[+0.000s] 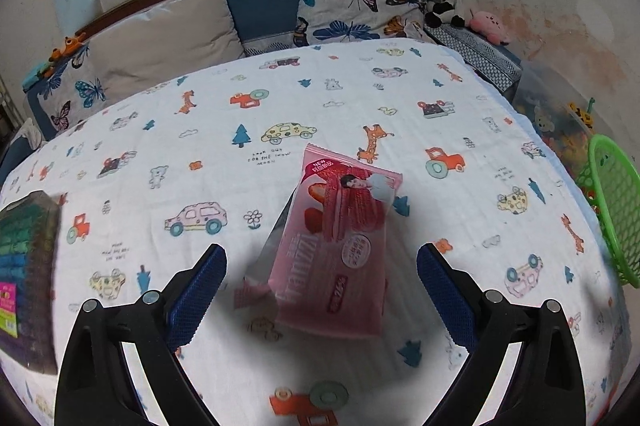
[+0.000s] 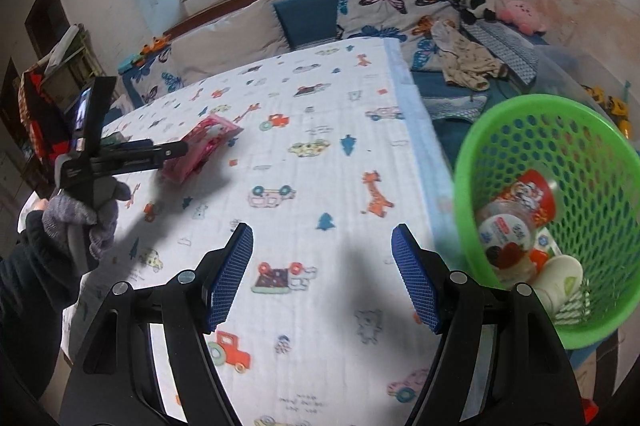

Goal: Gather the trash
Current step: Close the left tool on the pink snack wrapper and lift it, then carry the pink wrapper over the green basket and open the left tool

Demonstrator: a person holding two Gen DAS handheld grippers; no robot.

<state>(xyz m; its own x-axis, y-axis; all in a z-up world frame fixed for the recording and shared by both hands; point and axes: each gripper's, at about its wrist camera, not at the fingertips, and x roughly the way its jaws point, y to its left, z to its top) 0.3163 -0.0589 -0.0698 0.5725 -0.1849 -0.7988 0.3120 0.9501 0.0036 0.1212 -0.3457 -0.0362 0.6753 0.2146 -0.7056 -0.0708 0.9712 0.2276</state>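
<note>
Left wrist view: your left gripper (image 1: 322, 290) stood spread around the pink wrapper (image 1: 340, 246), frame centre, on the desk (image 1: 460, 97). Right gripper (image 2: 322, 278) spread, empty. Thin film could slip; basket (image 2: 472, 145) far right.

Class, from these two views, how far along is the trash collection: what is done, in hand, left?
Done: cups and a jar lie in the green mesh basket. In hand: nothing; the open left gripper brackets the pink snack wrapper. Left: gripping and binning it. The right gripper is open, empty.
</note>
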